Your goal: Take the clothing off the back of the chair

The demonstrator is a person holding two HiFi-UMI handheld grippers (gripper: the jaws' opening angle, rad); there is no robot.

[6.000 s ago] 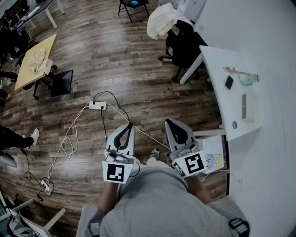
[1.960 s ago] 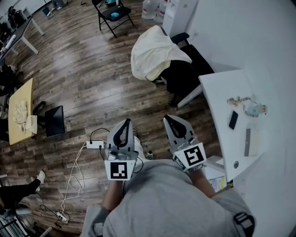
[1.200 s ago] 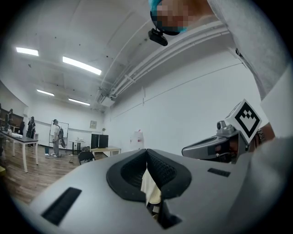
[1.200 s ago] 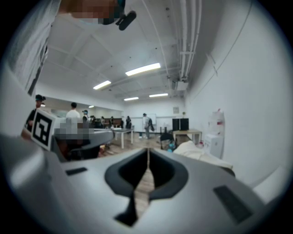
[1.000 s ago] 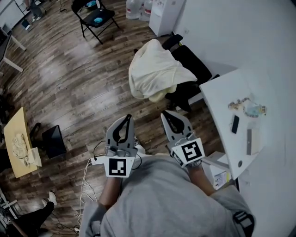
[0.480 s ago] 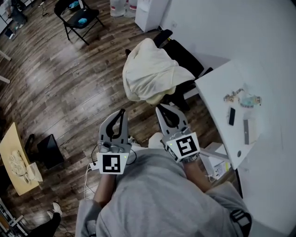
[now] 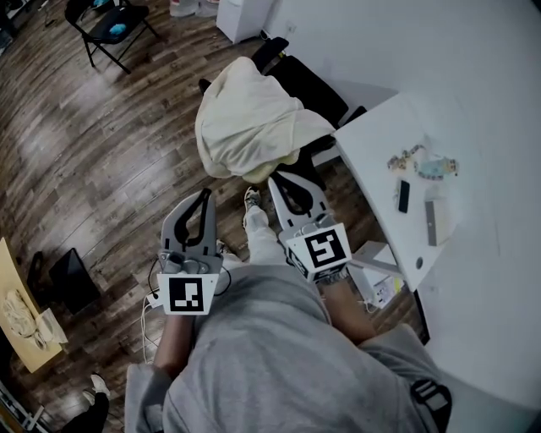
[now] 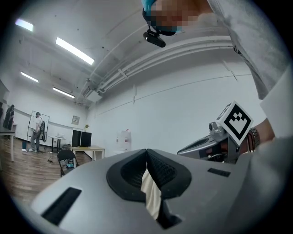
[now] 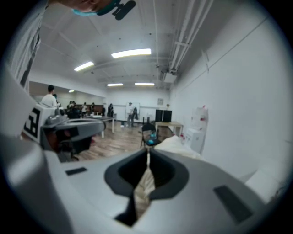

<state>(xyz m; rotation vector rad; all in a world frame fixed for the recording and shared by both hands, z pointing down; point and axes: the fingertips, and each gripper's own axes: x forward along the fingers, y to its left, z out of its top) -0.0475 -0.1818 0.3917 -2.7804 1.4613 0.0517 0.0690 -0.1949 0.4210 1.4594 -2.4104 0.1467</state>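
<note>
Ahead of both tongs, the cream clothing (image 7: 249, 123) lay draped over the back of a black office chair (image 7: 308, 84), covering the top of the backrest and hanging down the side that faced the tips. The left tongs (image 7: 205, 194) were closed, the jaw tips pressed together with nothing clamped between them; in the left gripper view (image 8: 146, 151) only a sliver of pale cloth showed through the slit lower down behind the joined tips. These tongs stood well short of the garment, over the wooden floor (image 7: 84, 152). The right tongs (image 7: 279, 179) were closed too and held nothing, their tips meeting in the right gripper view (image 9: 148, 151), where the clothing (image 9: 176, 142) rose just beyond the jaws. From the head view their tips sat right below the lower hem of the cloth; whether they touched it could not be told. To the right of the right tongs stood a white table (image 7: 380, 169) with a dark phone (image 7: 403, 195) on it. Far beyond the left tongs, a black folding chair (image 7: 110, 21) stood apart on the floor.
</note>
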